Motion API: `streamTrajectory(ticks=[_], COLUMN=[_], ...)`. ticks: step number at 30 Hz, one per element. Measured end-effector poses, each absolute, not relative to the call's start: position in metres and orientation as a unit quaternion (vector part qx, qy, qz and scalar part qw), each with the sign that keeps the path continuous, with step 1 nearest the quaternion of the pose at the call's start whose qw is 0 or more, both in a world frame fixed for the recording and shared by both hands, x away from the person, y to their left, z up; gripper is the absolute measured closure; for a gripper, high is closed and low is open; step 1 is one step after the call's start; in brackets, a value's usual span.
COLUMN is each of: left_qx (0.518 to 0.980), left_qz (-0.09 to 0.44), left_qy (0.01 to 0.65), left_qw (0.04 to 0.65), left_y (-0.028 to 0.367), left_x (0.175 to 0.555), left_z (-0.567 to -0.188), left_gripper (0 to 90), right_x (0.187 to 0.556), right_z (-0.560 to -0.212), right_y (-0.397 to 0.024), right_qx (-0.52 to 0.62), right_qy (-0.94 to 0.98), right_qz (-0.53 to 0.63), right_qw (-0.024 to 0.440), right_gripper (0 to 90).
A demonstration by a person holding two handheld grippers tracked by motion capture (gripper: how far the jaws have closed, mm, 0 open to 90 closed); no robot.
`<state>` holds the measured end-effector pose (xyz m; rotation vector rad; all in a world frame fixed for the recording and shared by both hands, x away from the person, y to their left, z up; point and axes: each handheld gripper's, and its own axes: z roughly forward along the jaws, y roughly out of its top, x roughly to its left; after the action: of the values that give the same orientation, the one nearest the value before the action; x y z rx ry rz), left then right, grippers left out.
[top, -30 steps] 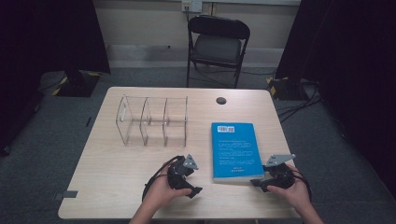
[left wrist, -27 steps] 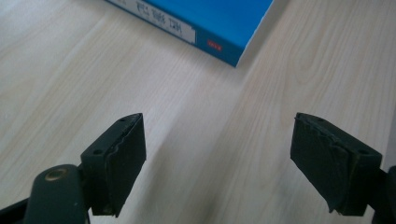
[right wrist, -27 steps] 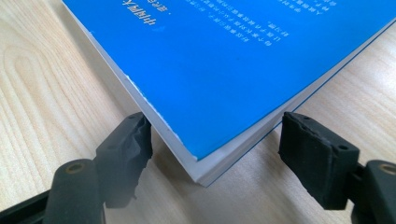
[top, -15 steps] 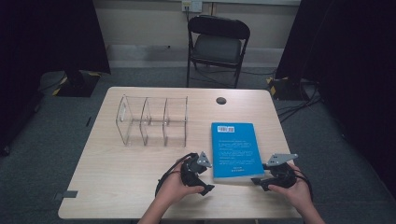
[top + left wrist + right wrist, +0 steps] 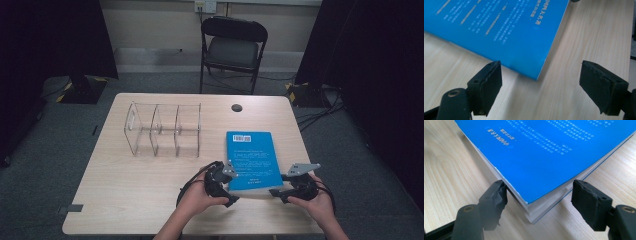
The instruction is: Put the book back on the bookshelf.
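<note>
Flat on pale wood-grain laminate table [image 5: 150,200]: glossy blue paperback book [image 5: 251,159], white barcode label at far end, small white print (unreadable), near corners flanked. Left gripper [image 5: 540,85] jaws gape wide around corner, untouched. Right gripper [image 5: 539,200], just been closing, brackets page-block corner loosely.

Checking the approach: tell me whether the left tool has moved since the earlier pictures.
Yes. The left tool moved rightward across the wooden table, reaching the blue paperback book.
</note>
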<state>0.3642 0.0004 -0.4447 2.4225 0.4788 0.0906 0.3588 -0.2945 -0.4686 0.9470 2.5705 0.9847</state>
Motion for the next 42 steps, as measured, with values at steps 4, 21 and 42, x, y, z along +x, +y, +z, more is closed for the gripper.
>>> streamTrajectory(ticks=[4,21,42], left_qx=[0.928,0.928,0.931], left_qz=[0.036,0.042,0.07], left_qy=[0.169,0.157,0.131], left_qw=[0.33,0.336,0.332], left_y=[-0.011,-0.041,-0.07], left_x=[0.368,0.378,0.384], left_z=[-0.446,-0.451,-0.458], left_gripper=[18.2,18.2,15.0], right_x=[0.36,0.361,0.362], right_z=[-0.467,-0.459,-0.452], right_y=[-0.295,-0.294,-0.291], right_qx=[0.319,0.319,0.326], right_qy=[0.875,0.871,0.865], right_qz=[0.346,0.354,0.361], right_qw=[0.116,0.121,0.123], right_gripper=[28.9,29.5,29.8])
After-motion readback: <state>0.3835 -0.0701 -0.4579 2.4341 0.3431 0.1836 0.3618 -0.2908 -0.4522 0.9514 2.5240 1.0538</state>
